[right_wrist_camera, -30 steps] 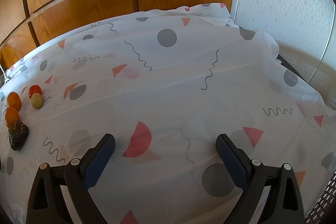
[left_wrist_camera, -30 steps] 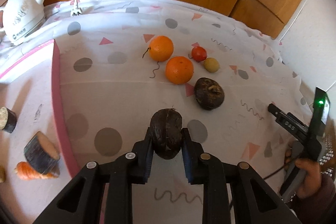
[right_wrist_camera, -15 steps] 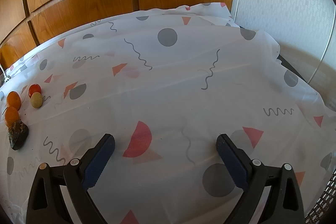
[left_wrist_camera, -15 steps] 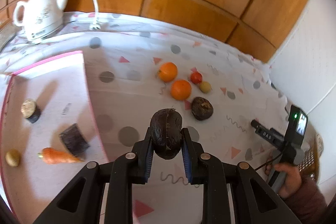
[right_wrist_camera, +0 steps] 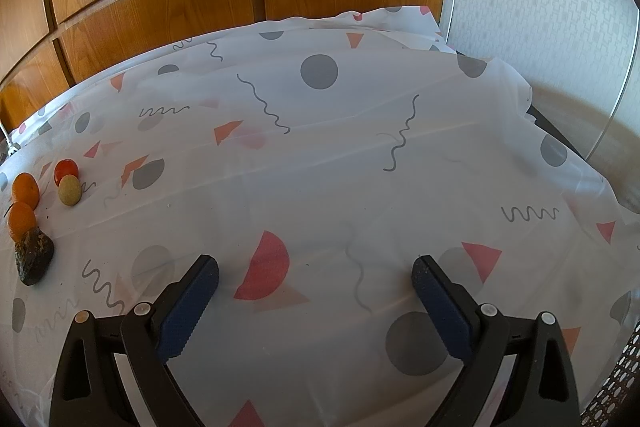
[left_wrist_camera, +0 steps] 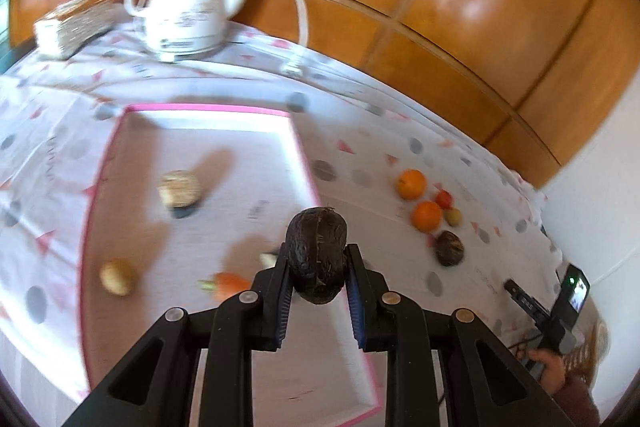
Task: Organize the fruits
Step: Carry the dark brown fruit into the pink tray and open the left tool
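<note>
My left gripper (left_wrist_camera: 317, 269) is shut on a dark brown wrinkled fruit (left_wrist_camera: 317, 254) and holds it above the right part of a pink-edged white mat (left_wrist_camera: 256, 147). On the mat lie a carrot (left_wrist_camera: 229, 283), a small yellow-brown fruit (left_wrist_camera: 117, 277) and a round cut piece (left_wrist_camera: 179, 187). On the cloth to the right sit two oranges (left_wrist_camera: 411, 183) (left_wrist_camera: 427, 215), a red fruit (left_wrist_camera: 444, 199), a small yellowish fruit (left_wrist_camera: 454, 216) and another dark fruit (left_wrist_camera: 449, 247). My right gripper (right_wrist_camera: 314, 281) is open and empty over bare cloth; the same fruits show at its far left, among them the dark fruit (right_wrist_camera: 34, 257).
A white teapot (left_wrist_camera: 188, 3) with a cord and a tissue box (left_wrist_camera: 72, 23) stand at the back of the table before wood panelling. The right hand-held gripper (left_wrist_camera: 556, 311) shows at the left view's right edge. A white wall borders the table's right end.
My left gripper has risen and swung left with the dark fruit, from over the cloth to over the mat. The right gripper has stayed put.
</note>
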The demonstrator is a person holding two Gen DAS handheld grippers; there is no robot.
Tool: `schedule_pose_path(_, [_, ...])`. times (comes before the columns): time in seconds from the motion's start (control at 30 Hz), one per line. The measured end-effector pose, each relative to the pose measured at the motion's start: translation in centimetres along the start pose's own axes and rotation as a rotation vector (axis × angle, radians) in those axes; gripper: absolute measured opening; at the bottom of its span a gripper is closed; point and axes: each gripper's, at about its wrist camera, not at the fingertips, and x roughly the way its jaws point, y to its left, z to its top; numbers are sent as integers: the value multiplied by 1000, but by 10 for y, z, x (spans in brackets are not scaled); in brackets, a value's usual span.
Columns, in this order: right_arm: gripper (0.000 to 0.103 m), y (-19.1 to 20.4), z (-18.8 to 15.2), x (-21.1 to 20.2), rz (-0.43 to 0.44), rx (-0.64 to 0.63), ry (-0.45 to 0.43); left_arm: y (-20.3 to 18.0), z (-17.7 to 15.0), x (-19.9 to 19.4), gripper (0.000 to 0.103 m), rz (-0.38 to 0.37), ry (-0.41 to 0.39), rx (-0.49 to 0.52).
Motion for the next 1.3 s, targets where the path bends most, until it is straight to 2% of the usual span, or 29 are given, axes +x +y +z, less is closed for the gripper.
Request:
schedule_pose_path(0.23, [99, 0, 0, 0, 0, -1, 0, 53, 3, -12, 25, 92, -49, -138])
schedule_pose_path(0.37, [99, 0, 0, 0, -1, -1, 1, 73, 4, -5, 25, 145, -46, -189])
schedule_pose_path(0.6, [99, 0, 1, 0, -8, -2, 6, 84, -2, 15, 25, 213, -9, -191])
schedule_pose_path(0.63, [99, 0, 1, 0, -9, -3, 8, 85, -3, 14, 28, 214, -13, -190])
schedule_pose_path(0.83, [99, 2, 7, 0, -19, 10, 55, 77, -6, 11, 28, 248, -24, -155])
schedule_pose_path(1.0, [87, 16, 14, -3, 53, -24, 74, 69, -8, 1, 33, 295, -54, -141])
schedule_pose_path(1.07, [85, 27, 17, -6, 92, -49, 70, 67, -9, -4, 39, 308, -69, -137])
schedule_pose_path(1.3, [68, 80, 34, -15, 272, -155, 61, 63, -9, -13, 45, 311, -87, -136])
